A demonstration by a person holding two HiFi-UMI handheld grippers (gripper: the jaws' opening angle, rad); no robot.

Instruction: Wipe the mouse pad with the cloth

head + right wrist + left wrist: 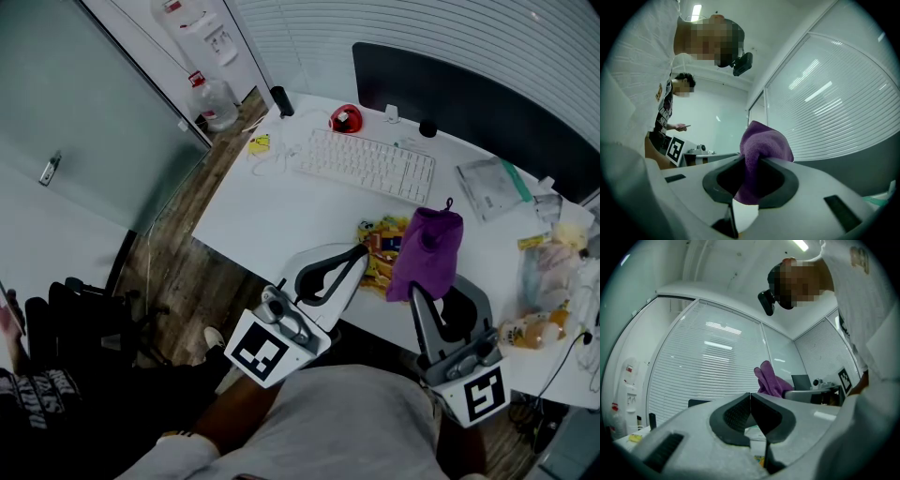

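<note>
near the front edge of the white desk (253,211), both grippers are held low before the person's body, pointing toward the keyboard (367,165). the right gripper (417,292) is clamped on a purple cloth (427,248): in the right gripper view its dark pads pinch a fold of the cloth (766,143), which bunches up above the jaws and hangs a little below them. the left gripper (360,252) has its jaws pressed fully together with nothing between them; the left gripper view shows the two pads meeting along a thin line at the left gripper (750,398), with the cloth (768,380) visible beyond, off to the right. the mouse pad (377,246), a yellow sheet with a busy print, lies flat on the desk between the two gripper tips, just in front of the keyboard. the cloth covers the pad's right side, and the left gripper's tip reaches over its left edge. a small red object (346,119) sits behind the keyboard, and a clear plastic bag (492,186) lies to the right.
</note>
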